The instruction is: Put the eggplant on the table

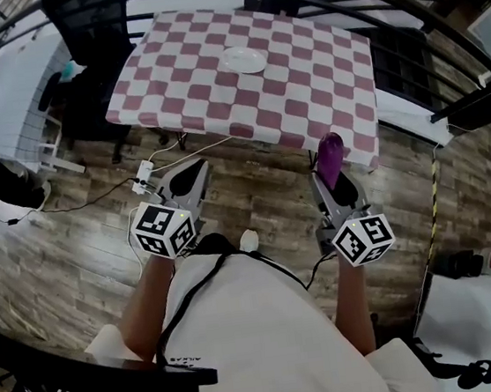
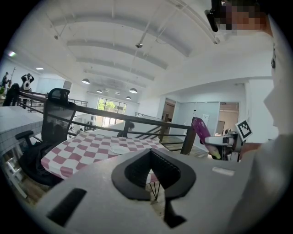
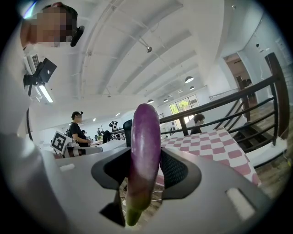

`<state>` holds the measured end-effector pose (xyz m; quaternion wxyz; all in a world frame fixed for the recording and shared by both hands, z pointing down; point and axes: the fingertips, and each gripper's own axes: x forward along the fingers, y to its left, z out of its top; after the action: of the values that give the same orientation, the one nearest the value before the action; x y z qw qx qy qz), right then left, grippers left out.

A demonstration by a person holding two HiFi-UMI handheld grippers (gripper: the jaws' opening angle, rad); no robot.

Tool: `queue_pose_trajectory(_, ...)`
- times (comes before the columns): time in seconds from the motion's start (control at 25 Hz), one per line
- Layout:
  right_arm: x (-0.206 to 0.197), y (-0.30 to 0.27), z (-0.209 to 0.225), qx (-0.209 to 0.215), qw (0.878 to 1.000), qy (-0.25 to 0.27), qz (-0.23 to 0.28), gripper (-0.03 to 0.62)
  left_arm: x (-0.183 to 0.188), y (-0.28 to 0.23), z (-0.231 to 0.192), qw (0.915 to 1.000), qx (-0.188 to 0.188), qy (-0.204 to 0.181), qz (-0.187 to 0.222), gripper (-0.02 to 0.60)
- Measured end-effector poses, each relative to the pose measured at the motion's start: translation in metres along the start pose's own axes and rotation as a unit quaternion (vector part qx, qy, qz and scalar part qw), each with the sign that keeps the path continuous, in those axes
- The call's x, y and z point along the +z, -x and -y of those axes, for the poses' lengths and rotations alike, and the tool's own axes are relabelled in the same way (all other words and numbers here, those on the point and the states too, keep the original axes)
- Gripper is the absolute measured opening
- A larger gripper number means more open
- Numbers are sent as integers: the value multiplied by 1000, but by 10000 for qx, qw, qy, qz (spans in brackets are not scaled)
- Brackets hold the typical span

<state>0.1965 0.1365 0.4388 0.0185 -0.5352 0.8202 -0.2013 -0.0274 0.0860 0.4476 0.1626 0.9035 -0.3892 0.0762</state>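
The right claw (image 3: 147, 170) pinches the eggplant (image 3: 145, 132) upright, so it may slip before the far counter (image 1: 302, 77); left claw (image 2: 153, 173) closed, empty.

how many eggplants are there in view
1. The eggplant is clamped in the right gripper, tip up, near the front edge of the checkered table. None lies on the tabletop; anything under the table is hidden.
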Motion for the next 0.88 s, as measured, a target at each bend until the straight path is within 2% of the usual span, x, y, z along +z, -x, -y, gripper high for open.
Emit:
queue_pose_trajectory(0.44, 1, -17, 2, 15, 9998, 87, -176, 202, -6, -12, -21, 9998, 59, 197, -3, 5)
queue_pose_trajectory(0.64, 2, -35, 19, -186, 9996, 27, -213, 202, -4, -43, -32, 9996, -154, 230, -84, 5)
queue_pose_trajectory(0.88, 27, -79, 29, -217, 9997, 72, -125, 202, 21, -87, -60, 9992, -366, 111, -108, 5)
